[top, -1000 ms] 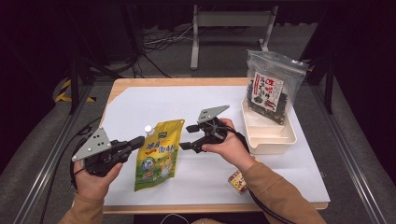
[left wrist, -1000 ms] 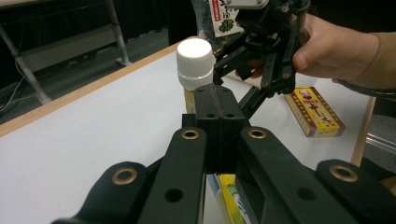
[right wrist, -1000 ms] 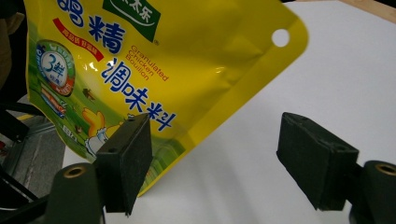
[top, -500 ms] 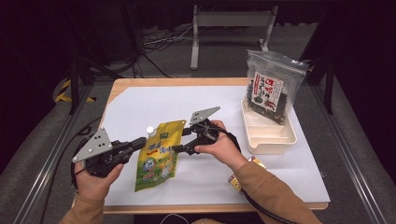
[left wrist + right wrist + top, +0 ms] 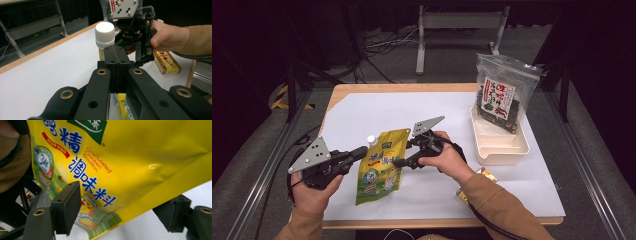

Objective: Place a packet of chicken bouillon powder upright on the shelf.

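**Yellow pouch between two hand-held grippers**

The left hand-held gripper (image 5: 362, 152) was clamped tight on the left edge of the yellow bouillon pouch (image 5: 382, 162), which lay on the worktop (image 5: 377, 112). Its view showed the pouch's white cap (image 5: 105, 33). The right hand-held gripper (image 5: 398, 162) held its jaws wide apart at the pouch's right edge, gripping nothing; its view showed the print.

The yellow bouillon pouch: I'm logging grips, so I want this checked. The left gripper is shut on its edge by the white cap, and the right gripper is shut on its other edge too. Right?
Not quite. The left gripper is shut on the yellow bouillon pouch by the white cap, but the right gripper is open: the right gripper view shows its jaws standing wide apart around the pouch's edge.
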### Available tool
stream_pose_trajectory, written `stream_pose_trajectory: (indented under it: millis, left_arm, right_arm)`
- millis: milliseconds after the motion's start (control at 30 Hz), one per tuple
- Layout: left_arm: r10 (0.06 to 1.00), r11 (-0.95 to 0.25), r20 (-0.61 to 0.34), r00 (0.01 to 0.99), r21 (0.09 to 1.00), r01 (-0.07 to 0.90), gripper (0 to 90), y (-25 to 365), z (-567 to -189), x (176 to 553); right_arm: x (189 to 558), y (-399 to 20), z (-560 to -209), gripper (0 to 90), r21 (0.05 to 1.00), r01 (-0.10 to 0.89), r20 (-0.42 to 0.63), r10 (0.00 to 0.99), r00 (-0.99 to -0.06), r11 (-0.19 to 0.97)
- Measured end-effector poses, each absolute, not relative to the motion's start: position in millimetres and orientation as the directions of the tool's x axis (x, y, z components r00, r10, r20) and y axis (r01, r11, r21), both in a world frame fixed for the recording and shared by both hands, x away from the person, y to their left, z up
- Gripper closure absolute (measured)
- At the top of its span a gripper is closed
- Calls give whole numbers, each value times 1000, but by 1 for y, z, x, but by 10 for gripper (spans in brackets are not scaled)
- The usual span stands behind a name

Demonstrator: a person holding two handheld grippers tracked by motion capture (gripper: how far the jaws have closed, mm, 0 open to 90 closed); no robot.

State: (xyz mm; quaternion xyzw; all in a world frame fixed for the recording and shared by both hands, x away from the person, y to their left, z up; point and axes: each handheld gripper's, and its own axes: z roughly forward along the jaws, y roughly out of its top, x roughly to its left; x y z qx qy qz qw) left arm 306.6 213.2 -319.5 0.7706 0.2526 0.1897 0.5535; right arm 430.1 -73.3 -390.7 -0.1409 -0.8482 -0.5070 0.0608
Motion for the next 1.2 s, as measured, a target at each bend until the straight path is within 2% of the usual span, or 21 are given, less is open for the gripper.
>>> stream_pose_trajectory:
  millis: [267, 367, 500, 633, 767, 1200]
  left_arm:
    - [605, -246, -2, 796, 951, 190, 900, 216, -320, 310]
    - [606, -242, -8, 795, 951, 195, 900, 215, -320, 310]
    - [605, -237, -13, 796, 952, 196, 900, 215, -321, 312]
    - [608, -233, -21, 794, 951, 204, 900, 217, -322, 313]
    - [611, -229, -26, 791, 951, 208, 900, 218, -323, 314]
    - [618, -218, -40, 785, 951, 220, 900, 221, -325, 316]
  right_arm:
    - [423, -82, -383, 350, 851, 299, 262, 144, -954, 431]
    - [423, -87, -382, 420, 855, 291, 258, 133, -957, 429]
    - [423, -91, -382, 462, 857, 300, 274, 122, -954, 420]
    - [423, -97, -382, 619, 857, 318, 293, 124, -948, 405]
    - [423, -100, -382, 650, 856, 328, 309, 112, -944, 400]
    - [418, -100, -378, 655, 860, 285, 293, 47, -955, 424]
